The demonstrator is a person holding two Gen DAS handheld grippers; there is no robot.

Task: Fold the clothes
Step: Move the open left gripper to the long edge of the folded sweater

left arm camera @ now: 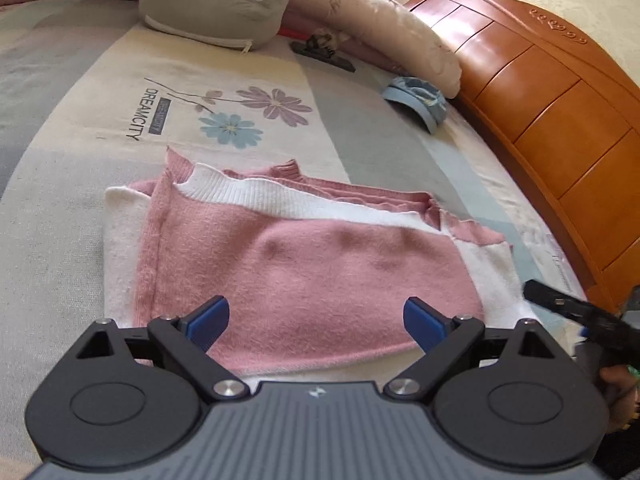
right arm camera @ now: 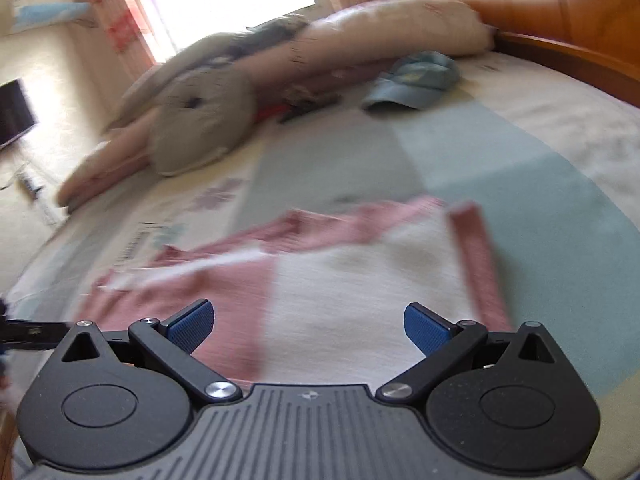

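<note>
A pink and white knit sweater (left arm camera: 312, 264) lies folded flat on the bed, white ribbed band across its far edge. My left gripper (left arm camera: 316, 320) is open and empty, just above the sweater's near pink edge. My right gripper (right arm camera: 309, 322) is open and empty above the sweater (right arm camera: 360, 272), over its pink and white parts; this view is motion-blurred. The right gripper's black body (left arm camera: 576, 312) shows at the right edge of the left wrist view, by the sweater's white corner.
The bed sheet (left arm camera: 120, 120) has a flower print and lettering. A grey pillow (left arm camera: 216, 4), a long pink bolster (left arm camera: 380, 28), a blue cap (left arm camera: 420, 100) and a dark clip (left arm camera: 320, 54) lie beyond. A wooden headboard (left arm camera: 540, 100) bounds the right side.
</note>
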